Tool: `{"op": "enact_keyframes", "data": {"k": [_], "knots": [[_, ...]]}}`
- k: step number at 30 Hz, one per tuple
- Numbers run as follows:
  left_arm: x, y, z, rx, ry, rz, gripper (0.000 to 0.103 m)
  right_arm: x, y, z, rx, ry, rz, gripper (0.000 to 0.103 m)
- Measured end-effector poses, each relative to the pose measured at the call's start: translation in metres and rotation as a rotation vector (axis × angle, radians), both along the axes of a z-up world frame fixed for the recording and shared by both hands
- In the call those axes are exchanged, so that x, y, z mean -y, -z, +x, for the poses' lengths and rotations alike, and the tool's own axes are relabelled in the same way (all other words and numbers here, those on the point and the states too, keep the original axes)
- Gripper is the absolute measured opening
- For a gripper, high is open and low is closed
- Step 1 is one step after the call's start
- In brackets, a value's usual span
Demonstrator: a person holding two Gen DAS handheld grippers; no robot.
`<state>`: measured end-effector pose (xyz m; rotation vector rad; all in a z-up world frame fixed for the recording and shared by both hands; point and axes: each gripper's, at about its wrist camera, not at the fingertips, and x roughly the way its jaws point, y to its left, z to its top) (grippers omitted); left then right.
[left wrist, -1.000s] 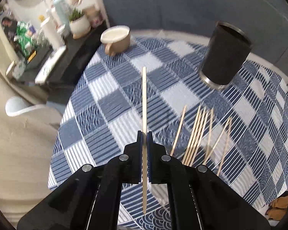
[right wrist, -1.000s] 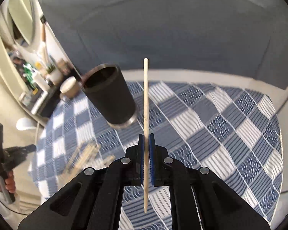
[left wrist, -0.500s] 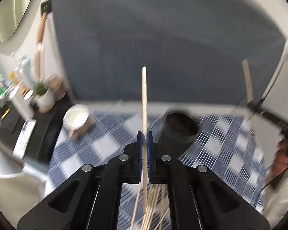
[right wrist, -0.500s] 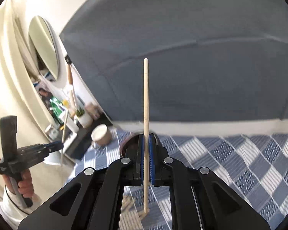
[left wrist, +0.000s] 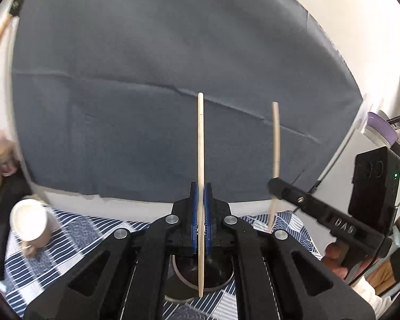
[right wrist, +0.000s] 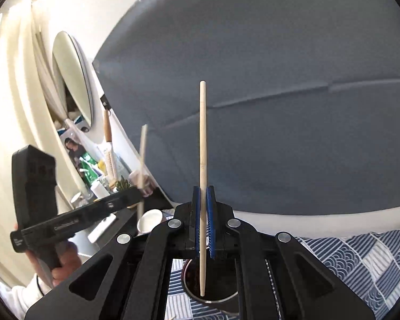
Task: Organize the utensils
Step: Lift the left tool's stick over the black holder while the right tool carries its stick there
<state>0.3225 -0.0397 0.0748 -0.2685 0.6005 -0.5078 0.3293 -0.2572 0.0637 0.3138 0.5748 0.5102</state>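
The left gripper (left wrist: 200, 218) is clamped tight on a pale wooden chopstick (left wrist: 200, 144), its blue pads pressing the stick from both sides. The stick stands upright through the jaws, most of it rising above them, and its lower tip shows over the mouth of a dark cup (left wrist: 202, 274) that sits on the table right below the gripper. The right gripper (right wrist: 203, 221) is closed the same way on a second chopstick (right wrist: 202, 138), also upright, with its lower end pointing into the open top of the same cup (right wrist: 210, 285).

Each camera sees the other tool off to one side: the right gripper appears at the right of the left view, held in a hand (left wrist: 336, 256) with a white sleeve, its stick blurred; the left gripper appears at the left of the right view, gripped by the other hand (right wrist: 64, 264).

The cup stands on a blue and white patterned tablecloth (right wrist: 360, 256). A cream mug (left wrist: 30, 222) sits near the far left edge of the table. Behind the table hangs a grey-blue cloth backdrop (left wrist: 173, 80), and an oval mirror (right wrist: 72, 77) hangs on the cream wall above a cluttered dark sideboard (right wrist: 106, 181).
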Motion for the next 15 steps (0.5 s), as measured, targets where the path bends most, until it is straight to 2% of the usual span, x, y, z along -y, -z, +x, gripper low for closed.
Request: {"op": "enact_keyframes", "data": {"k": [3, 6, 10, 15], "knots": [[0.007, 0.018, 0.012, -0.002, 0.059, -0.082, 0.005, -0.005, 0.018, 0.011, -0.026, -0.003, -0.002, 0.005], [0.012, 0.033, 0.021, -0.009, 0.084, -0.109, 0.005, -0.007, 0.037, 0.019, -0.054, -0.004, -0.004, 0.005], [0.017, 0.045, 0.020, -0.022, 0.103, -0.115, 0.005, -0.009, 0.055, 0.022, -0.083, -0.014, -0.016, 0.005], [0.018, 0.059, 0.026, -0.047, 0.090, -0.108, 0.005, -0.015, 0.063, 0.019, -0.084, -0.022, -0.038, 0.005]]}}
